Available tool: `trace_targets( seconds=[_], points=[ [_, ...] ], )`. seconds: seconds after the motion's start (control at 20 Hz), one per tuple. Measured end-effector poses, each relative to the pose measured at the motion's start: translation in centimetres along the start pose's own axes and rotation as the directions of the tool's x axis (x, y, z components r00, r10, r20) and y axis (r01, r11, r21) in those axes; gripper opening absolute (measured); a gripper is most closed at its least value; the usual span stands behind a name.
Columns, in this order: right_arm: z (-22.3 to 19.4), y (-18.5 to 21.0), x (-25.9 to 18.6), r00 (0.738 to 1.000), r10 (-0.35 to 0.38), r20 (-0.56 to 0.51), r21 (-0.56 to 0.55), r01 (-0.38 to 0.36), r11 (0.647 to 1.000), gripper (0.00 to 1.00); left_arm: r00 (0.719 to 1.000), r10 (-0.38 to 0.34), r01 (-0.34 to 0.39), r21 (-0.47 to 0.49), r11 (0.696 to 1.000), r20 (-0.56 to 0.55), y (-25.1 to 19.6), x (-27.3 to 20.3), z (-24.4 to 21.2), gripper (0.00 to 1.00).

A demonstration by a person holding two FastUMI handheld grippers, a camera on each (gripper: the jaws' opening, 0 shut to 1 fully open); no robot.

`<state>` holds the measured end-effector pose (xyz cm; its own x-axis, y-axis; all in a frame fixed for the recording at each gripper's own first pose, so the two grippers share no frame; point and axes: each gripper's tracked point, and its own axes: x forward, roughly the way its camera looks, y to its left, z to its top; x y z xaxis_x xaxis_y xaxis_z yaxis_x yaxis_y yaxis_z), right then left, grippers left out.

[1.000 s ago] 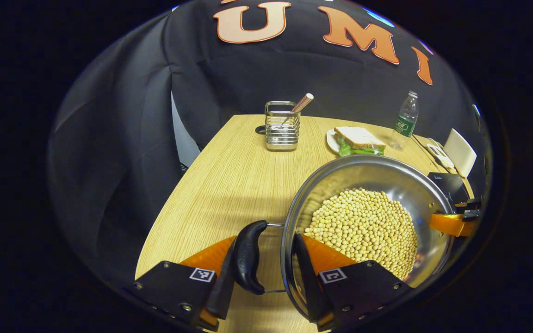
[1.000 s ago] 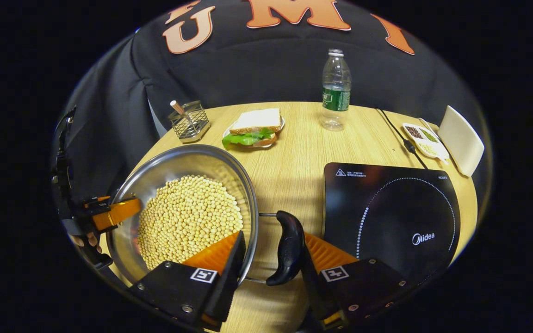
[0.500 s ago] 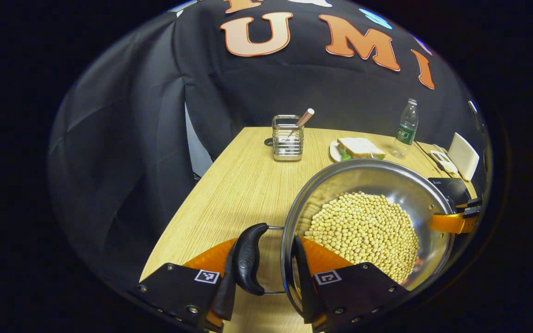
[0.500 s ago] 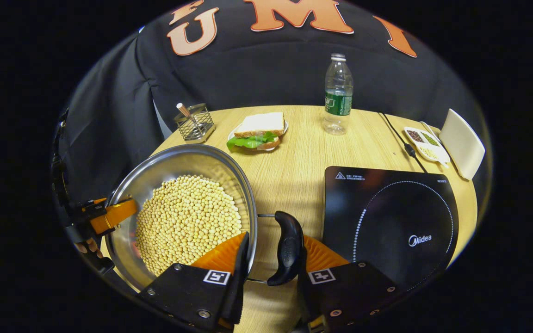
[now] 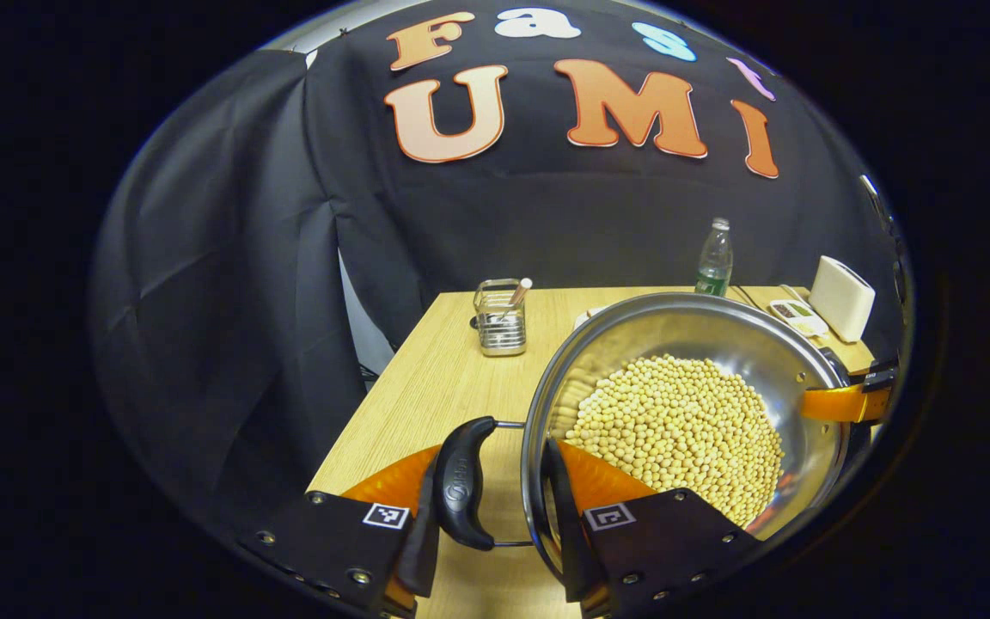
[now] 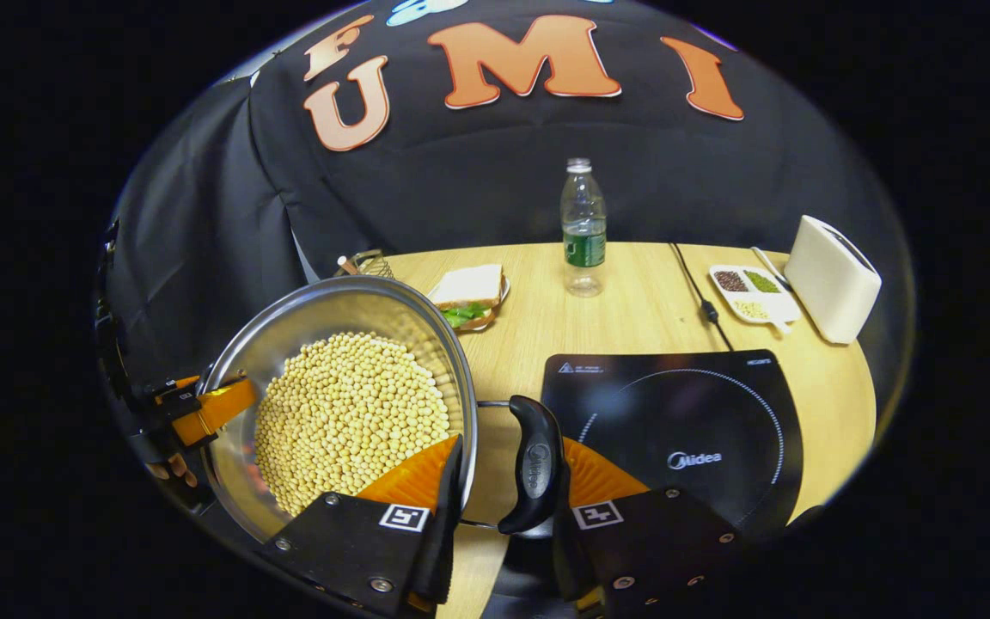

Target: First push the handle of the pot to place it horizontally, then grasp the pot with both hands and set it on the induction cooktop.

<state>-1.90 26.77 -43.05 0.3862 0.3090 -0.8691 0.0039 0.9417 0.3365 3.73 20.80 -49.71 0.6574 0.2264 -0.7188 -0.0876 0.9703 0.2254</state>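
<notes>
The round stainless-steel pot point(image 5: 693, 344) full of pale yellow soybeans point(image 5: 675, 430) hangs between the two grippers, raised off the light wooden table point(image 5: 435, 378). The left gripper point(image 5: 499, 516) has its jaws closed on the pot's edge: one finger sits outside the curved black side handle point(image 5: 461, 481), the other inside the steel wall against the beans. The right gripper point(image 6: 499, 507) grips the opposite side the same way, one finger inside the wall and the other pressed behind the second black handle point(image 6: 534, 464). The flat black induction cooktop point(image 6: 684, 430) lies on the table just ahead and to the right of the right gripper's jaws, apart from the pot. Compared with half a second ago, the pot rides higher, the table has dropped lower in both views, and the cooktop now lies nearer to the right-hand handle, its near corner just past it.
</notes>
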Motion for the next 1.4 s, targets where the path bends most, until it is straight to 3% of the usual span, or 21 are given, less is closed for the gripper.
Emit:
trace_targets(
  seconds=[0.25,0.3,0.35,0.4,0.45,0.7,1.25,1.3,1.35,1.4],
  points=[
    [1.7,-3.4,-3.5,0.998,-0.019,0.066,0.012,0.018,1.000,0.47,0.998,-0.027,0.027,0.011,1.000,0.049,-0.2,0.0,1.1,0.58],
    [1.9,-4.2,-4.1,0.997,-0.024,0.073,0.016,0.023,1.000,0.42,0.998,-0.033,0.032,0.018,0.999,0.056,-0.1,-0.1,1.2,0.58],
    [2.1,-5.0,-4.6,0.996,-0.029,0.083,0.023,0.027,0.999,0.47,0.997,-0.041,0.039,0.024,0.999,0.066,0.0,-0.1,1.4,0.58],
    [2.2,-5.8,-5.1,0.995,-0.036,0.094,0.027,0.034,0.999,0.42,0.996,-0.049,0.047,0.031,0.998,0.073,0.0,-0.1,1.4,0.58],
    [2.4,-6.7,-5.6,0.994,-0.044,0.103,0.035,0.041,0.999,0.47,0.995,-0.057,0.055,0.034,0.998,0.079,0.1,0.1,1.3,0.58],
    [2.6,-10.7,-8.1,0.988,-0.084,0.128,0.055,0.078,0.995,0.46,0.990,-0.106,0.102,0.047,0.994,0.094,-0.1,1.3,1.2,0.58],
    [1.3,-19.0,-8.4,0.980,-0.162,0.114,0.093,0.152,0.984,0.47,0.979,-0.189,0.184,0.060,0.981,0.081,-0.4,2.6,1.1,0.58],
    [1.1,-19.6,-8.4,0.979,-0.169,0.113,0.095,0.158,0.983,0.42,0.977,-0.195,0.190,0.061,0.980,0.081,-0.3,2.7,1.1,0.58],
    [1.0,-20.1,-8.3,0.979,-0.175,0.108,0.099,0.165,0.981,0.46,0.976,-0.201,0.197,0.062,0.978,0.079,-0.3,2.8,1.1,0.58],
    [0.8,-20.6,-8.2,0.978,-0.181,0.107,0.101,0.170,0.980,0.42,0.975,-0.206,0.202,0.063,0.977,0.077,-0.3,2.8,1.2,0.58]
  ],
)
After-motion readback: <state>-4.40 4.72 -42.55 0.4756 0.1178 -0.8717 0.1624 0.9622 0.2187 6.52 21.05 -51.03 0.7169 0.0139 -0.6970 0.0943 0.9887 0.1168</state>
